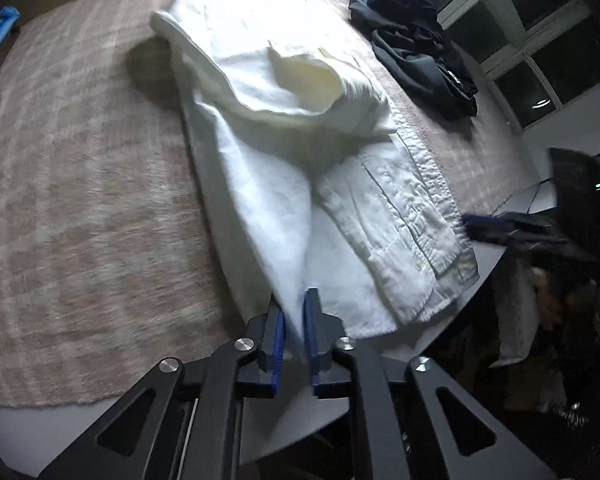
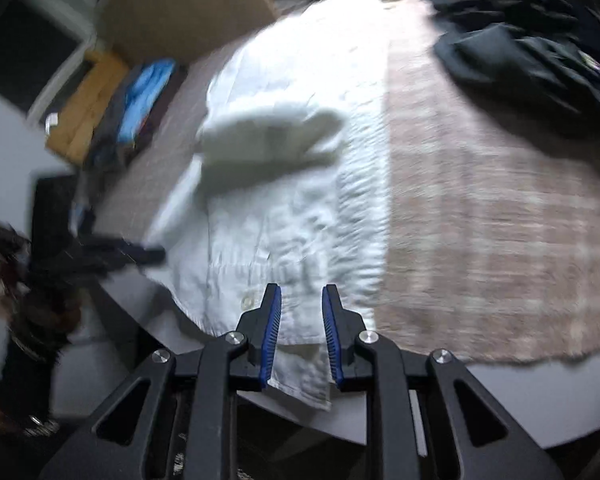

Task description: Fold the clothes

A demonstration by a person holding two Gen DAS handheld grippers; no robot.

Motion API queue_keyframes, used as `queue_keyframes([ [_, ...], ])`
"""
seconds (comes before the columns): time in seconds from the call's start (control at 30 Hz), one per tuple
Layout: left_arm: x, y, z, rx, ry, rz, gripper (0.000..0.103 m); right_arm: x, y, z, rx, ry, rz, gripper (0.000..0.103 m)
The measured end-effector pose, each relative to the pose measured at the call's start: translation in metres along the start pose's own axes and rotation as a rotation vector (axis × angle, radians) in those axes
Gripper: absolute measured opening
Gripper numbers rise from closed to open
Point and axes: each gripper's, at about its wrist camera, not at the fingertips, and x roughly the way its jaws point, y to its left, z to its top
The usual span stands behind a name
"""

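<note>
Left hand-held gripper [image 1: 294, 312] pinching hem fold of white shirt [image 1: 284, 128] at near edge of surface [image 1: 488, 256]. Right hand-held gripper [image 2: 301, 312] spread, straddling shirt's buttoned corner, no grip. Shirt lies lengthwise on pink rug [image 1: 80, 200], sides + sleeve folded in. I reckon approx halfway; crosswise fold left, dark clothes pile [image 1: 416, 40] untouched at far right corner.

No text, label, brand or number can be read in either view; the pictures are too blurred.
</note>
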Motion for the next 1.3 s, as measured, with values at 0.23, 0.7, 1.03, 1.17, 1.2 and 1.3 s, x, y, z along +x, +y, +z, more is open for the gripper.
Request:
queue_keyframes([
  [0.23,-0.058,0.004,0.036,0.01,-0.086,0.011,0.046,-0.013,-0.012,0.002,0.06,0.024,0.027,0.03],
  [0.7,0.053,-0.021,0.177,0.058,0.046,-0.132,0.038,-0.01,-0.031,0.015,0.298,-0.135,0.003,0.035],
  [1.03,-0.005,-0.1,0.097,0.485,0.006,-0.322,0.029,-0.043,-0.051,0.034,0.369,-0.257,0.01,0.035],
  [1.17,-0.009,-0.093,0.076,0.53,0.034,-0.304,0.043,-0.032,-0.051,0.082,0.343,-0.249,0.05,0.035],
  [1.2,-0.007,-0.087,0.073,0.525,0.046,-0.295,0.043,-0.025,-0.051,0.096,0.342,-0.236,0.065,0.035],
  [1.3,-0.002,-0.069,0.069,0.492,0.069,-0.277,0.043,0.004,-0.045,0.138,0.323,-0.186,0.096,0.035],
])
